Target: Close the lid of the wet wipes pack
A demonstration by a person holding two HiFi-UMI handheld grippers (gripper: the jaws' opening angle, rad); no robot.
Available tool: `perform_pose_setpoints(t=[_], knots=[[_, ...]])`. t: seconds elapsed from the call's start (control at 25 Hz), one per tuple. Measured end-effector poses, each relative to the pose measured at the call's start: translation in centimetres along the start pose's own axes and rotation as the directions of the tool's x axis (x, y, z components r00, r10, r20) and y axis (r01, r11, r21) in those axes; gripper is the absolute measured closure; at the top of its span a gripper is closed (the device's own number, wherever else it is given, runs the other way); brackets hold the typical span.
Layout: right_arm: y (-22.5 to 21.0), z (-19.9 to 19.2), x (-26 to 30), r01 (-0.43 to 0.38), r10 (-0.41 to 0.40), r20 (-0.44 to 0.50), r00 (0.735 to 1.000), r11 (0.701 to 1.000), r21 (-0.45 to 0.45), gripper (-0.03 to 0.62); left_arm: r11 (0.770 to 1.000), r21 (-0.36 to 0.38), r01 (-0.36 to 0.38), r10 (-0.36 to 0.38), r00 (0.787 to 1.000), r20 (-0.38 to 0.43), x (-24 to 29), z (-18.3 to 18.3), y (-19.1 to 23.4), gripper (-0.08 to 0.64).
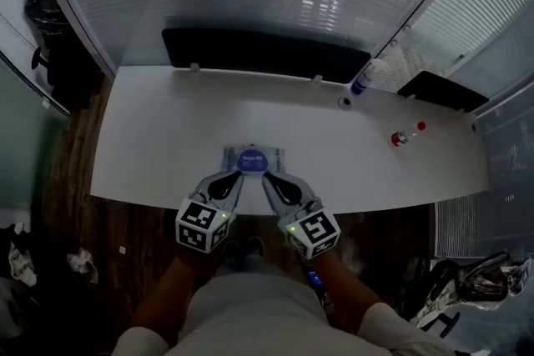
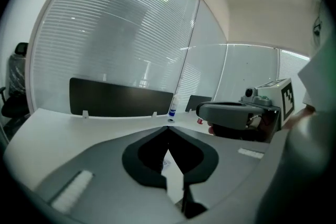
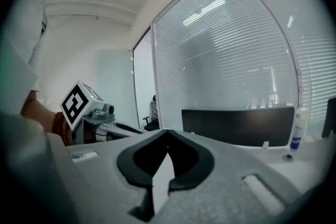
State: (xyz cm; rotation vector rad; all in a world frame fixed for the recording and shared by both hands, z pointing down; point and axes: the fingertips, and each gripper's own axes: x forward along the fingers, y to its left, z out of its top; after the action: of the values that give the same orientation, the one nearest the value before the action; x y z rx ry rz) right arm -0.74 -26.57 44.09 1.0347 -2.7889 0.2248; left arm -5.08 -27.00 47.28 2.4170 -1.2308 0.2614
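1. The left gripper (image 2: 168,128) has its jaws shut, tip against tip, with nothing held between them.
2. Below the tips there is a thin gap. White counter shows through it, plus a tiny bit with print on it, too small to name.
3. The right gripper (image 3: 168,132) has its jaws shut too, tips together, and they are empty. Only white shows through its gap.
4. From the head view, both grippers point in at the wet wipes pack (image 1: 253,159). It lies flat on the counter (image 1: 150,146), near the front edge.
5. The tips of both grippers sit just at the near edge of the pack. I cannot tell if they touch it.
6. The pack has a round blue patch on top. It is too blurry to tell if the lid is up or down.
7. Far off to the right stand a bottle with a blue band (image 1: 365,79) and a small red-capped bottle (image 1: 404,135).
8. A black panel (image 1: 263,52) runs along the back.
9. The person's arms are cut off at the bottom of the head view.
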Motion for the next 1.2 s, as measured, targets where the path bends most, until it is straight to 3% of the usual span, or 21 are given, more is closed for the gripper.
perform_pose_setpoints(t=[0.16, 0.44, 0.72, 1.2], knots=[[2.6, 0.5, -2.6, 0.011, -0.011, 0.006, 1.0, 0.998, 0.067, 0.592, 0.999, -0.005, 0.035, -0.035, 0.999, 0.006, -3.4, -0.8, -2.5, 0.557], [6.4, 2.4, -5.1, -0.012, 0.004, 0.072, 0.997, 0.995, 0.104, 0.592, 0.997, 0.004, 0.078, -0.078, 0.991, 0.106, -7.3, 0.0, -4.9, 0.557], [8.7, 4.0, -7.0, -0.011, 0.001, 0.127, 0.992, 0.996, 0.084, 0.592, 0.998, 0.008, 0.067, -0.067, 0.981, 0.184, -10.0, 1.1, -6.5, 0.557], [9.4, 4.7, -7.7, 0.002, -0.012, 0.151, 0.988, 0.998, 0.064, 0.592, 0.999, 0.011, 0.048, -0.05, 0.977, 0.206, -11.0, 1.9, -6.3, 0.557]])
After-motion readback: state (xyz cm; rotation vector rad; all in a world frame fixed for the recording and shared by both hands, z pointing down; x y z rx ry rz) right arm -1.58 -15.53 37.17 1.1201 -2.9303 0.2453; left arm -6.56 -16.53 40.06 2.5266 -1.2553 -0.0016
